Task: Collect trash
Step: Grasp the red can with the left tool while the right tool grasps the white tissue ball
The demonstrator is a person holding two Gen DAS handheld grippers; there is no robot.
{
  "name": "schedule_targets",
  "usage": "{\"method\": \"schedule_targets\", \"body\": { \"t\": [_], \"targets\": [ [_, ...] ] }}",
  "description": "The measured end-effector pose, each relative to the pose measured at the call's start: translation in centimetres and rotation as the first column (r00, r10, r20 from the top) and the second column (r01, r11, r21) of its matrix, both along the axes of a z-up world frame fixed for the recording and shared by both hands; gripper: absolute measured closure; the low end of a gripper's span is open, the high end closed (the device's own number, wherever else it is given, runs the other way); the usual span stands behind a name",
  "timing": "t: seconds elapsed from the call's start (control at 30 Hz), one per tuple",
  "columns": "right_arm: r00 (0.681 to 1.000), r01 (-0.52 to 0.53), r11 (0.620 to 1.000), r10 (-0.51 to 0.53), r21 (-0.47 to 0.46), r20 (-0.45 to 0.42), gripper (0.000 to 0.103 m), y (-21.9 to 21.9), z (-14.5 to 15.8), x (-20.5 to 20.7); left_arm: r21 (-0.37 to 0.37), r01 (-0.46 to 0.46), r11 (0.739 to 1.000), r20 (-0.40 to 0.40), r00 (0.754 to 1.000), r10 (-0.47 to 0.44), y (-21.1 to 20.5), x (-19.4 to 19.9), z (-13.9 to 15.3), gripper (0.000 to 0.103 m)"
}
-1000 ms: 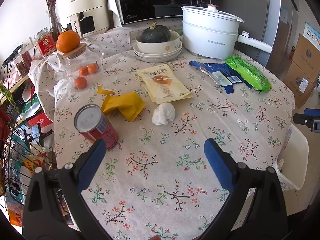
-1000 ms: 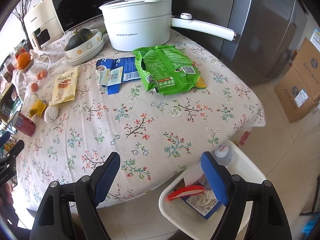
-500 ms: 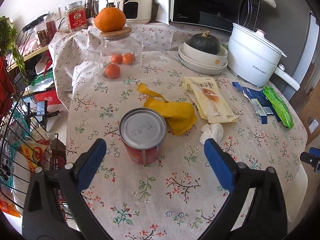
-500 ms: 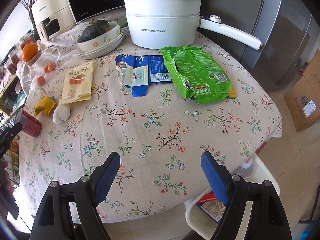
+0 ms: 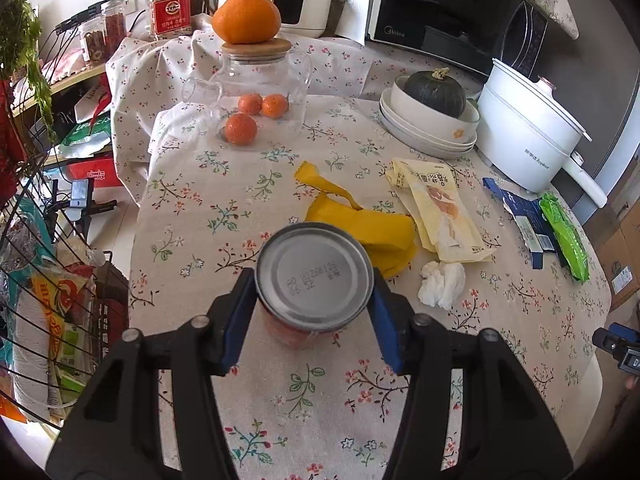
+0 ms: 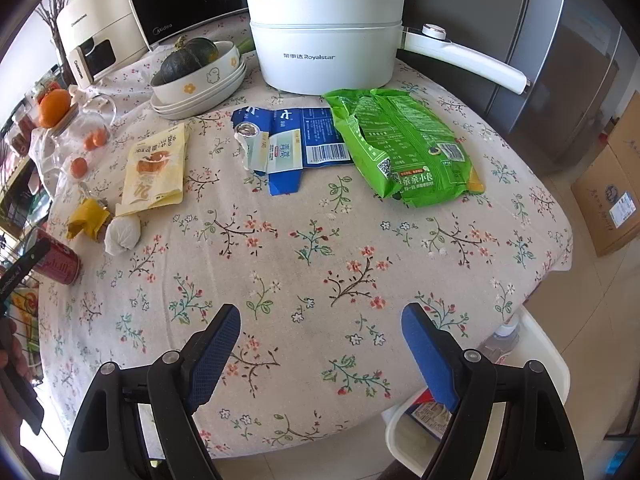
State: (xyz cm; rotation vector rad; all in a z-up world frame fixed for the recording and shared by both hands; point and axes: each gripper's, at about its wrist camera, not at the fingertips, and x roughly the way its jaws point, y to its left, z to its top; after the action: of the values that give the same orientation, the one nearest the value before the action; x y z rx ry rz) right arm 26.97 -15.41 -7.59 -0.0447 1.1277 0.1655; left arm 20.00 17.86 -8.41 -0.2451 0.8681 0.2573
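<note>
Two matte black plastic grippers. Left gripper point(image 5: 312, 312): angular arms at the bottom of the frame, round silver screw heads on top, flat blue pads point(image 5: 238, 320) inside. Right gripper point(image 6: 320, 356): same black arms, silver screws, blue cross-hatched pads point(image 6: 212, 356).

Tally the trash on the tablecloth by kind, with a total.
Red can: 1
Yellow wrappers, crumpled and flat pouch: 2
Blue carton, flattened: 1
Green bag: 1
White tissue wad: 1
Total: 6
</note>
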Motion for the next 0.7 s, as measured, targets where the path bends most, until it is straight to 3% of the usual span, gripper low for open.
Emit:
{"method": "schedule_targets", "body": {
  "t": [0.37,0.7],
  "targets": [
    [0.996,-0.087,0.995,0.085,0.058,0.027,0.019,8.3,-0.7,0.9,0.023,0.073,0.997,0.038,0.997,-0.074,1.1,-4.1,3.5,0.047],
    [0.986,-0.162,0.981,0.157,0.105,0.052,0.019,16.3,-3.3,2.7,0.003,0.07,0.998,0.019,0.997,-0.071,2.8,-5.8,3.7,0.047]
  ]
}}
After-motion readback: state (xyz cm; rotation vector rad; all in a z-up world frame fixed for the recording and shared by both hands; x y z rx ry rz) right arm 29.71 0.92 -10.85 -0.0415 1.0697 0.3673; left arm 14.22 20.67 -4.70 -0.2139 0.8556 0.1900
